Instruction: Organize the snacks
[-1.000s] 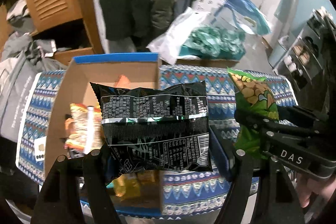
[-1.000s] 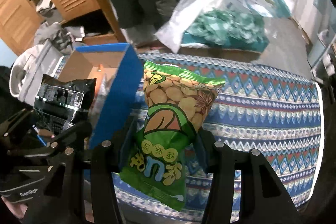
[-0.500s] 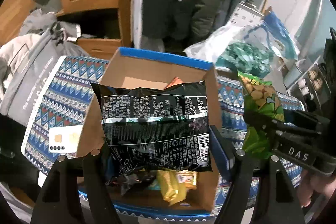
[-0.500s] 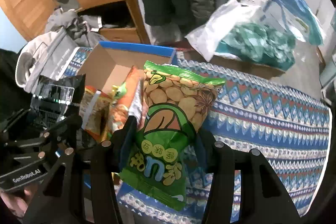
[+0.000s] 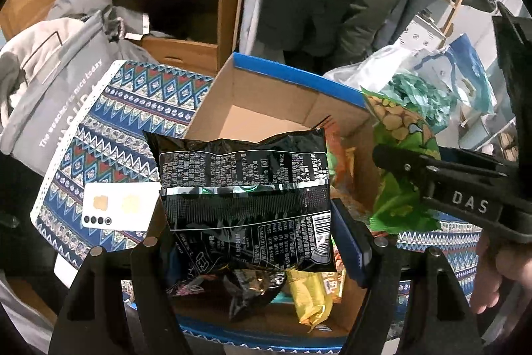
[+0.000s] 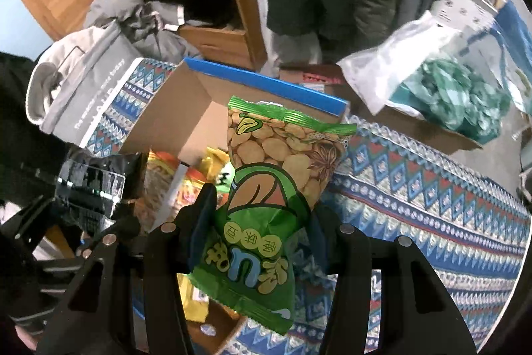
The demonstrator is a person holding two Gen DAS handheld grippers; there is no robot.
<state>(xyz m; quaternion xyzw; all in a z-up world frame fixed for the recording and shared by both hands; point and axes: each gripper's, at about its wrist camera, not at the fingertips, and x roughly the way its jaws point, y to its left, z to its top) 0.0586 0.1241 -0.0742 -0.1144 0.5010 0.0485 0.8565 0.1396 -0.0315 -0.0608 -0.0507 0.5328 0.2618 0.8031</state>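
Black snack packet (image 5: pixel 246 202) is clamped in my left gripper (image 5: pixel 256 242), held upright directly above the open cardboard box (image 5: pixel 289 79). My right gripper (image 6: pixel 262 222) grips the green bean packet (image 6: pixel 269 182), beside the box's right wall; left is nearer.

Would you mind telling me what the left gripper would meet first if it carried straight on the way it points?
Most likely the snacks in the cardboard box. The left gripper, shut on a black packet, points down into the open box; the yellow packet looks nearest, though depth is unclear.
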